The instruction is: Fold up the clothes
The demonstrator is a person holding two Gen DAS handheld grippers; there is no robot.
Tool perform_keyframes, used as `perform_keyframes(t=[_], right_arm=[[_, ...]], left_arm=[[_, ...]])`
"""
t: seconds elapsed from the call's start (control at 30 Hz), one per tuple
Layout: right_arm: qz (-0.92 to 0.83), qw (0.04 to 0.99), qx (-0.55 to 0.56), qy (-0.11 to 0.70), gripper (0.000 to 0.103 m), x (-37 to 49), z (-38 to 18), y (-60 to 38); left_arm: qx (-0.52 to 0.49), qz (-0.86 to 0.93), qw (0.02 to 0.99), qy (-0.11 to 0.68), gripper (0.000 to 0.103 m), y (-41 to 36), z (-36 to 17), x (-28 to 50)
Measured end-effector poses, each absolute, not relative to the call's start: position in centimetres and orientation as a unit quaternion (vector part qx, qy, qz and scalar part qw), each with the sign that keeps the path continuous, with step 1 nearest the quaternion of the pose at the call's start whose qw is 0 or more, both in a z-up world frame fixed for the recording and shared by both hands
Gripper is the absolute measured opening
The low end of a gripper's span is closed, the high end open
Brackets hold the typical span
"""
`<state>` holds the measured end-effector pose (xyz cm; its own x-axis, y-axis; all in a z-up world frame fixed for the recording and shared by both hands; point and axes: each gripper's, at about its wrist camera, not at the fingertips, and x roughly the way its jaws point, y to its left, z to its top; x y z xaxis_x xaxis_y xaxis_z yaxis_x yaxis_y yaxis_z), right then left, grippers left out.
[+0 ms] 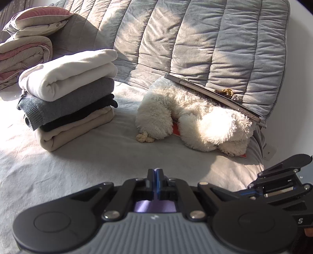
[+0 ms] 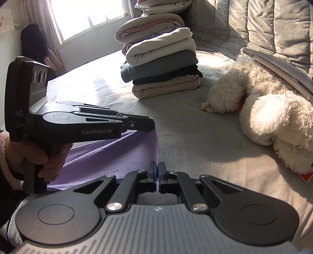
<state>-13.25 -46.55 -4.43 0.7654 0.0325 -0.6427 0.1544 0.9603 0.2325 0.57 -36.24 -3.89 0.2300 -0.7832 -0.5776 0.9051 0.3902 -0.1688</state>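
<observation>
A purple garment [image 2: 109,156] lies on the pale bed sheet [image 2: 195,140], and one edge of it is drawn up taut between the two grippers. My left gripper [image 2: 151,126], held in a hand, is shut on the far end of that edge. My right gripper [image 2: 158,166] is shut on the near end. In the left wrist view the left gripper [image 1: 155,173] shows its jaws pressed together, with a patch of the purple garment [image 1: 154,206] under them. The right gripper [image 1: 283,175] is at the right edge there. A stack of folded clothes [image 1: 68,93] [image 2: 162,64], white on top, stands further back.
A white plush toy [image 1: 195,121] [image 2: 273,117] lies to the right under a thin grey slab [image 1: 215,97]. Folded quilts [image 1: 23,48] [image 2: 148,25] sit behind the stack. A grey quilted backrest [image 1: 195,39] closes the far side. A bright window [image 2: 84,15] is far left.
</observation>
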Motion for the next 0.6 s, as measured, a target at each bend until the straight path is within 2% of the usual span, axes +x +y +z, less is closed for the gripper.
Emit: perform_keyframes(t=[0.27, 0.43, 0.5, 0.53, 0.6], right_arm=[[-0.059, 0.907, 0.132, 0.395, 0.002, -12.5, -6.7, -47.4], [-0.061, 0.902, 0.128, 0.409, 0.005, -12.0, -7.3, -47.5], [-0.065, 0.902, 0.128, 0.408, 0.006, -12.0, -7.1, -47.5], [-0.067, 0.902, 0.128, 0.407, 0.014, -12.0, -7.0, -47.5], [-0.072, 0.903, 0.13, 0.404, 0.015, -11.9, -6.9, -47.7]], left_arm=[[0.12, -0.513, 0.783, 0.331, 0.002, -38.3, -7.7, -0.2], [0.096, -0.503, 0.79, 0.337, 0.004, -37.5, -7.7, -0.2], [0.08, -0.498, 0.794, 0.338, 0.01, -36.7, -7.0, -0.2], [0.072, -0.497, 0.796, 0.338, 0.016, -36.2, -6.6, -0.2], [0.057, -0.49, 0.801, 0.338, 0.023, -34.9, -5.8, -0.3]])
